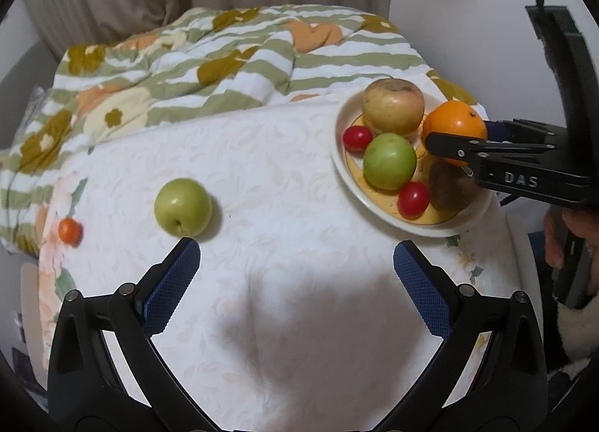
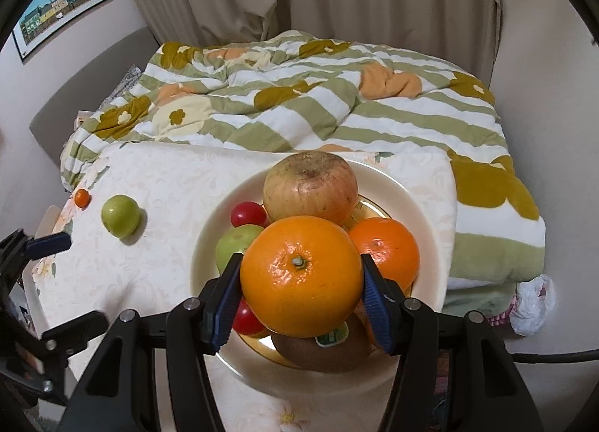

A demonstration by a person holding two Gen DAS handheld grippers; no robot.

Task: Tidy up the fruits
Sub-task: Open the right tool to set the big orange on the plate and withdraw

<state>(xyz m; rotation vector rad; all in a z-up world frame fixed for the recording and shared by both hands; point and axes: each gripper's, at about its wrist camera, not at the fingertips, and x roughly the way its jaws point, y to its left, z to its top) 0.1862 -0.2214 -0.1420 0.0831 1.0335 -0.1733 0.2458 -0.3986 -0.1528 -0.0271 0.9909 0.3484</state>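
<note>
The right gripper [image 2: 301, 274] clamps an orange [image 2: 301, 274] above the crowded plate [image 2: 419, 207]; released onto that pile it could roll off; the left gripper [image 1: 295, 263] gapes empty near the green apple [image 1: 182, 206], well left of the plate.

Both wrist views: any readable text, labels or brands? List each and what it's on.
"DAS": white letters on the right gripper body, seen from the left wrist view.
Green sticker on the kiwi: too small and partly hidden to read.
Framed picture on the wall: no legible text.
Nothing else readable.
</note>
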